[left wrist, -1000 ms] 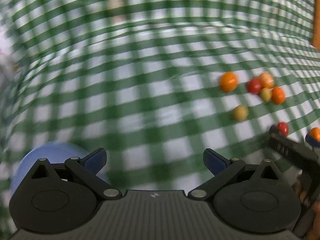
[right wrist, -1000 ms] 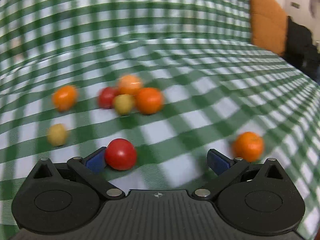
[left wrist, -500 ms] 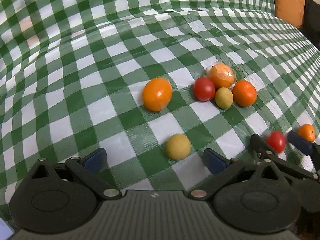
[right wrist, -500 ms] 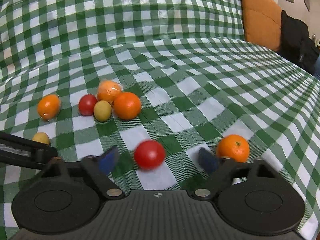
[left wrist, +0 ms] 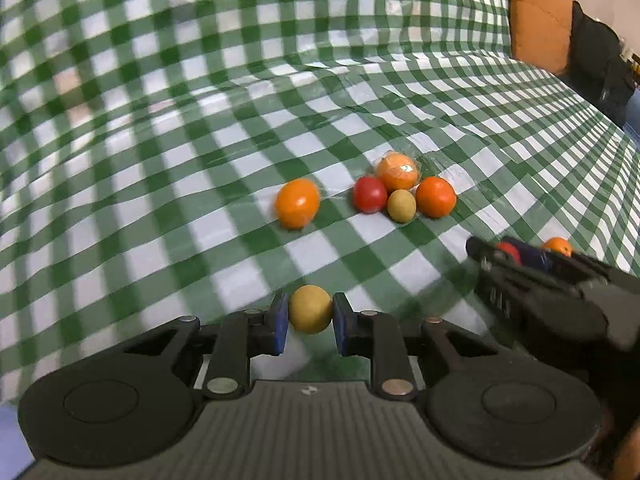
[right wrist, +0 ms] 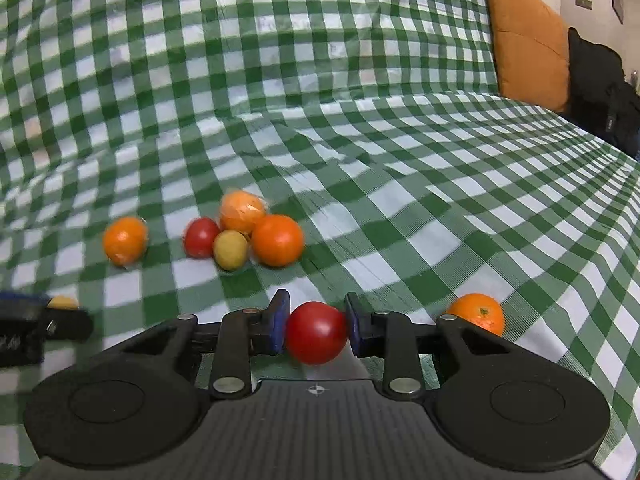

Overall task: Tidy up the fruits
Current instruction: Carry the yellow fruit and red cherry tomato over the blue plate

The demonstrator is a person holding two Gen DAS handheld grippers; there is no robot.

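Now both grippers have closed since half a second ago: left gripper [left wrist: 310,322] pinches the yellow fruit [left wrist: 311,308] between its fingers, right gripper [right wrist: 316,326] pinches the red tomato [right wrist: 317,332]. Two fruits secured at once; sorting can likely proceed. Cluster of four fruits [right wrist: 244,236] sits beyond the tomato; one orange [right wrist: 478,314] just right of it. Surface: green checked cloth [right wrist: 360,128], wrinkled. Orange cushion [right wrist: 528,36] far behind, right.

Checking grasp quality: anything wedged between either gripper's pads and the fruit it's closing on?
Nothing visible. The left gripper pads sit directly against the yellow fruit, and the right gripper pads directly against the red tomato. The nearby orange lies outside the right gripper's fingers.
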